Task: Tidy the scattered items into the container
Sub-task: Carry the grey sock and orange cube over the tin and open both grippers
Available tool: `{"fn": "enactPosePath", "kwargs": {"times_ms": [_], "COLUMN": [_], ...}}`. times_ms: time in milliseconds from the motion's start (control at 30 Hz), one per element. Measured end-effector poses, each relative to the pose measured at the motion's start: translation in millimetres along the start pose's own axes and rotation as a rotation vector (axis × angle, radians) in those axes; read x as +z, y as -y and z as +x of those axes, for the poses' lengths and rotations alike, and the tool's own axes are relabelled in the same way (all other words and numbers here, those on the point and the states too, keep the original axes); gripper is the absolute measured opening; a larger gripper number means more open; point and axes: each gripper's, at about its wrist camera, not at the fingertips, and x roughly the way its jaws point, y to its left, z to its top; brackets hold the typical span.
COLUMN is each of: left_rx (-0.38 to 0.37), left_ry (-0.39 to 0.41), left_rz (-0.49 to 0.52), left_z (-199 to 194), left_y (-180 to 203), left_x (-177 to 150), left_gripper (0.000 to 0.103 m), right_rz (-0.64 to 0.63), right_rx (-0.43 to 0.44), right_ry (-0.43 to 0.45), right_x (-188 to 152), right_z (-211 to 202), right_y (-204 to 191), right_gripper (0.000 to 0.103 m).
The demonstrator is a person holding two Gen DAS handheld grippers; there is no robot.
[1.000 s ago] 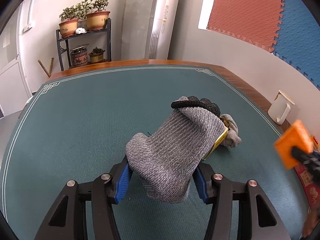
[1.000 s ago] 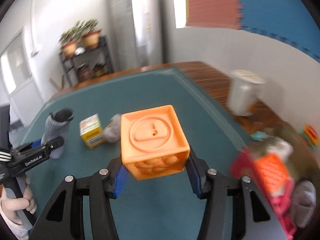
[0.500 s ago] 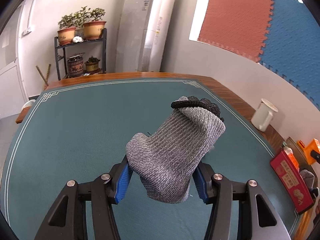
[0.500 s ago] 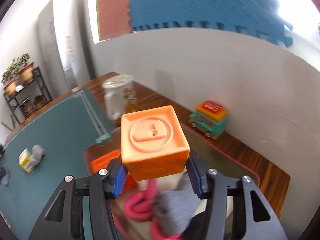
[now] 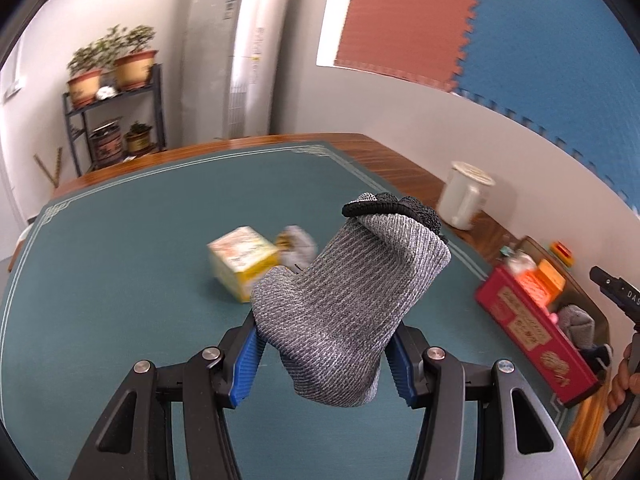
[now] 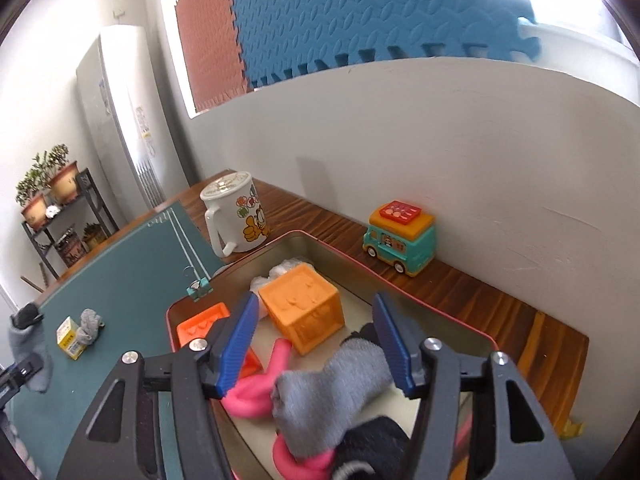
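My left gripper [image 5: 324,356] is shut on a grey knit sock [image 5: 348,300] with a black cuff, held above the green mat. My right gripper [image 6: 316,344] is open and empty, hovering over the red-rimmed tin [image 6: 352,260]. An orange cube [image 6: 302,312] lies in the tin with a flat orange block [image 6: 200,326], pink rope [image 6: 256,394] and grey and dark socks [image 6: 320,400]. A yellow box [image 5: 242,262] and a small grey bundle [image 5: 298,244] lie on the mat; both also show in the right wrist view, the box [image 6: 70,338] beside the bundle [image 6: 90,324].
A white cartoon mug [image 6: 234,214] stands on the wooden table edge beside the tin. A teal toy bus [image 6: 400,242] sits by the wall. A binder clip [image 6: 198,286] is on the tin's near corner. A plant shelf [image 5: 112,120] stands beyond the table.
My right gripper swung from the mat to over the tin, opened and let go of the orange cube, which now lies in the tin. My left gripper kept hold of the sock.
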Motion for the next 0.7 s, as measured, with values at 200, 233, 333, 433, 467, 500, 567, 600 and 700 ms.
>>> {"fn": "enactPosePath", "kwargs": {"times_ms": [200,233,333,433,467,500,567,600,700], "left_rx": [-0.079,-0.092,-0.132,-0.162,-0.172,-0.182,-0.202,-0.212,-0.237], "left_ry": [-0.01,-0.011,-0.015,-0.017,-0.016,-0.016,-0.015,-0.014,-0.009], "left_rz": [0.079,0.091,0.128,0.16,0.174,0.189,0.217,0.23,0.26], "left_z": [10,12,18,23,24,25,28,28,30], "left_y": [70,82,117,148,158,169,190,199,223], "left_x": [6,6,9,11,11,12,13,14,15], "left_gripper": [0.057,0.057,0.057,0.057,0.057,0.057,0.057,0.057,0.057], "right_rz": [0.016,0.019,0.02,0.024,0.031,0.039,0.059,0.07,0.083], "right_rx": [0.023,0.024,0.018,0.011,0.008,0.005,0.0,-0.002,-0.014], "right_ry": [0.053,0.059,0.079,0.094,0.097,0.1,0.101,0.102,0.106], "right_x": [-9,-9,-12,-14,-15,-16,-18,-18,-20], "right_z": [-24,-28,-39,-46,-49,-50,-52,-53,-56], "right_y": [22,26,37,48,53,58,68,74,83], "right_gripper": [0.071,0.071,0.071,0.072,0.074,0.074,0.074,0.074,0.074]}}
